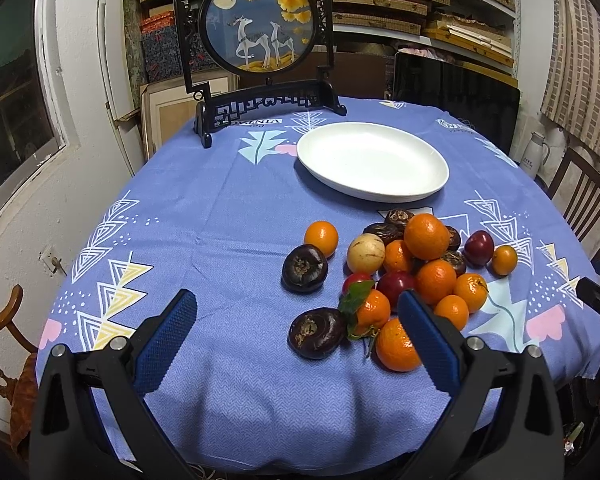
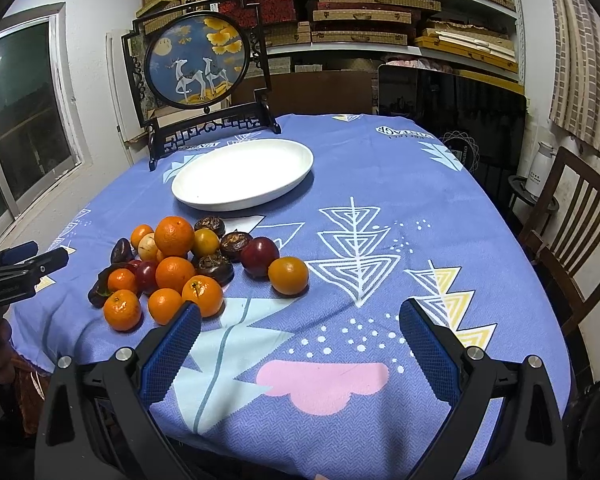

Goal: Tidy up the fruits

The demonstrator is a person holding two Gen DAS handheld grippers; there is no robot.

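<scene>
We see the fruits (image 1: 412, 276) heaped loosely on the blue patterned cloth (image 1: 220, 216) of the bench, just in front of the white oval plate (image 1: 374, 160), which holds nothing; the heap mixes glossy orange tangerines, one carrying a green leaf (image 1: 356, 296), with dark red plums, a pale yellow round fruit (image 1: 365, 253) and wrinkled dark brown ones; our left gripper (image 1: 298, 336) hangs low before the pile, fingers spread wide, nothing between them; our right gripper (image 2: 300, 344) hovers beside the pile over bare cloth, likewise wide apart; a framed deer screen (image 1: 258, 24) stands behind the plate.
</scene>
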